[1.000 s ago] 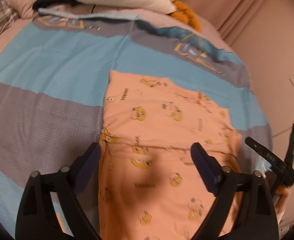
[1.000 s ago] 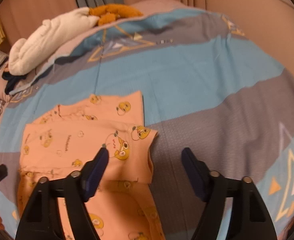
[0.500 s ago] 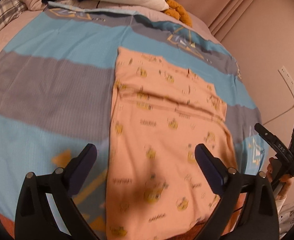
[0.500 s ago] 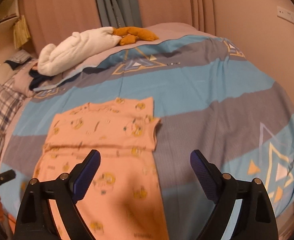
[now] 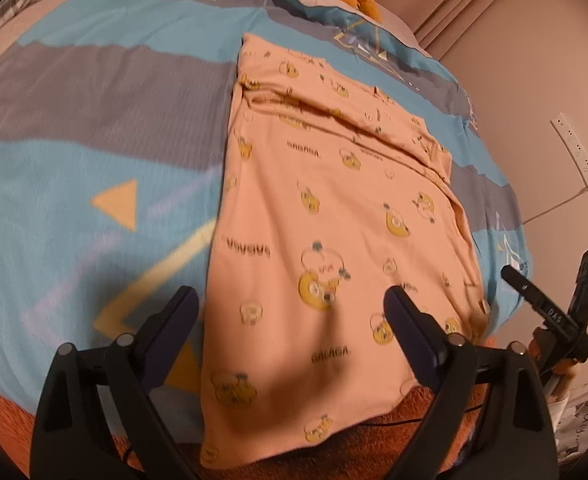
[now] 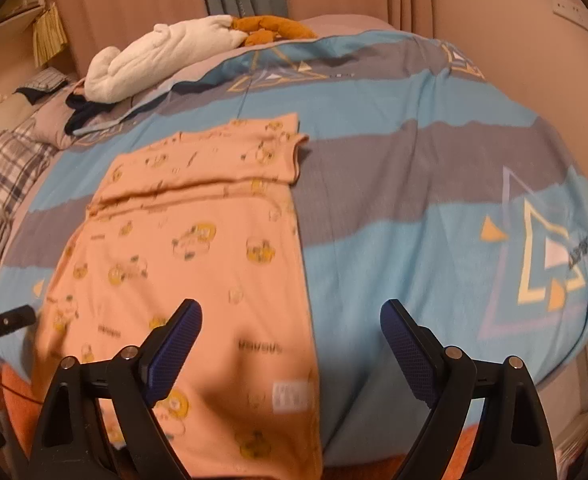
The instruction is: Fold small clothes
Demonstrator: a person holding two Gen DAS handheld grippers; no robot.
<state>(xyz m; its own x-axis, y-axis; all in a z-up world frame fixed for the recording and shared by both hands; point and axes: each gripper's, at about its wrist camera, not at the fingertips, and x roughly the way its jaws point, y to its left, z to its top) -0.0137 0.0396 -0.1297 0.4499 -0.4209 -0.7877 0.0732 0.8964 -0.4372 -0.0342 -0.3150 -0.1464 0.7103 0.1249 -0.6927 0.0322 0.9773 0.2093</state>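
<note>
So there's a bed with a blue-and-grey striped duvet (image 5: 93,152), and the peach cotton garment with yellow cartoon prints (image 5: 334,232) lies flat on it, far end folded over, near hem draping off the bed's edge. Left gripper (image 5: 291,312) hovers over its near part, jaws wide but closing, nothing pinched. Right gripper (image 6: 291,328) straddles its right edge, spread apart, empty.

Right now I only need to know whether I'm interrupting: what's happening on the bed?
A person is folding a peach cartoon-print garment laid on the striped bedspread, with a gripper in each hand. Its far end is already folded over. The left gripper has its jaws closing with nothing pinched; the right gripper is open and empty. Both hover over the near end, which hangs over the bed's edge, one above each side edge.
</note>
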